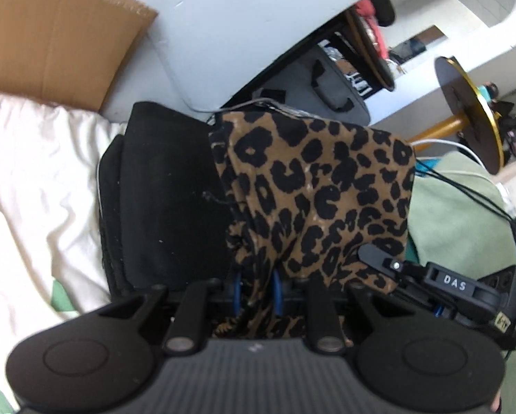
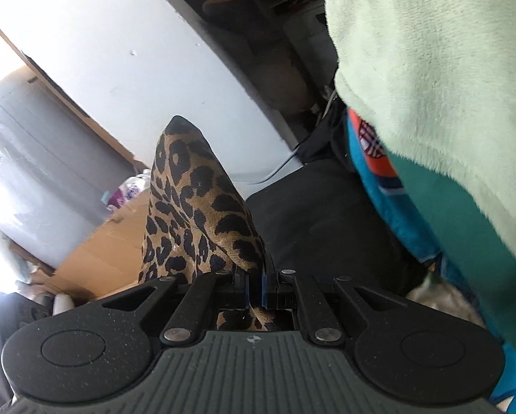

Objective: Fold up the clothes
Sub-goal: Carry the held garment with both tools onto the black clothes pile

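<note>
While both claws pinch the leopard-print garment (image 1: pixel 313 186), left claw (image 1: pixel 258 291) and right claw (image 2: pixel 256 289) hold it above the black folded clothes (image 1: pixel 164 186)

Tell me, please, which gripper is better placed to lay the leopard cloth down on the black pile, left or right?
Probably the left. The left gripper holds the leopard cloth directly beside the black pile. The right gripper pinches only a narrow end, facing the green fleece.
</note>
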Available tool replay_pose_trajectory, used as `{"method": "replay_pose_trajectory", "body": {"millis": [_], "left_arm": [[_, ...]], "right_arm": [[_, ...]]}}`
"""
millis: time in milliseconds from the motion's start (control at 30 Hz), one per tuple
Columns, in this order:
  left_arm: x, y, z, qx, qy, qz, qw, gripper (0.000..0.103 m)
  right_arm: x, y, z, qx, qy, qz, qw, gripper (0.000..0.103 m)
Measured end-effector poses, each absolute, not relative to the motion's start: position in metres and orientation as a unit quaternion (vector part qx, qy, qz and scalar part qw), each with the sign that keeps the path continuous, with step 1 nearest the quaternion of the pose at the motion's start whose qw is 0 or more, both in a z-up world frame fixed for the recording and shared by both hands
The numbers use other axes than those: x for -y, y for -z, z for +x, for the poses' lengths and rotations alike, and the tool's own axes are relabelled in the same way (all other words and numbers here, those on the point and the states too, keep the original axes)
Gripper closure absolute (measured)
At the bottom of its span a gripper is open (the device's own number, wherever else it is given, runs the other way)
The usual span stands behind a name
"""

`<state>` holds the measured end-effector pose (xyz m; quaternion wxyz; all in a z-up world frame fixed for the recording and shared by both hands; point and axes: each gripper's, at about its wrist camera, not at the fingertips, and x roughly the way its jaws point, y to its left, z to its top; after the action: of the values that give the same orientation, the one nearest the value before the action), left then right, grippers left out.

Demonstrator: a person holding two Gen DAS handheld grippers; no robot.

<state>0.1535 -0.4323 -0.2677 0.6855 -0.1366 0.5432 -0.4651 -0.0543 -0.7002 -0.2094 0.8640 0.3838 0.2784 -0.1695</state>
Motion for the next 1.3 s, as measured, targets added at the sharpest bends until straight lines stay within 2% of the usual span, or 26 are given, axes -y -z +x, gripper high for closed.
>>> {"method": "replay_pose_trajectory", "body": {"millis": [633,867,1300], "left_arm": [[0.466,0.322,0.218,-0.548,0.424,-0.127,0.71,0.085],[0.479,0.333,0.235,-0.545,0.42,-0.11,0.717,0.086],[0.498,0.354,0.261,-0.553,0.402,-0.098,0.723,0.086]], "right_arm": [[0.742,0.279,0.039,-0.322,0.168,0.361,0.859,0.099],[0.746,0.29,0.07,-0.344,0.171,0.313,0.869,0.099],[0.764,0.328,0.112,-0.361,0.192,0.307,0.859,0.099]]}}
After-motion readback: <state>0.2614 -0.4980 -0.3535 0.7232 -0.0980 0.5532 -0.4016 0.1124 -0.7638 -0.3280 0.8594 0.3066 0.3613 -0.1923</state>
